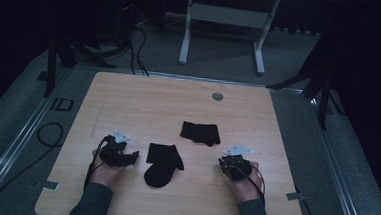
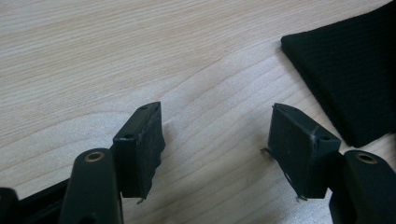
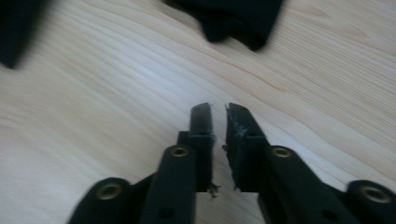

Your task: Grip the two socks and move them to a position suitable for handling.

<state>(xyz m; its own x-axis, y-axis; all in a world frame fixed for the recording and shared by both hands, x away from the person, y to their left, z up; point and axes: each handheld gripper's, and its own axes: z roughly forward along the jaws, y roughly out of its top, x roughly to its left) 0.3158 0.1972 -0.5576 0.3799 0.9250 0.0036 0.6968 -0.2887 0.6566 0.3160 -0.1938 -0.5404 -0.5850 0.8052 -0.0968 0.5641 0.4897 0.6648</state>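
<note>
Lying flat on wooden table, two black socks: near sock between both grippers, folded sock farther back. Left gripper view shows near sock's edge just right of left gripper, jaws wide, nothing held. Right gripper nearly closed, nothing between jaws, socks well ahead. Dark room, grey carpet around.

A dim recording studio or lab: a pale wooden bench stood on grey carpet, ringed by black curtains, dark tripod stands, trailing cables and a white-framed table behind.
</note>
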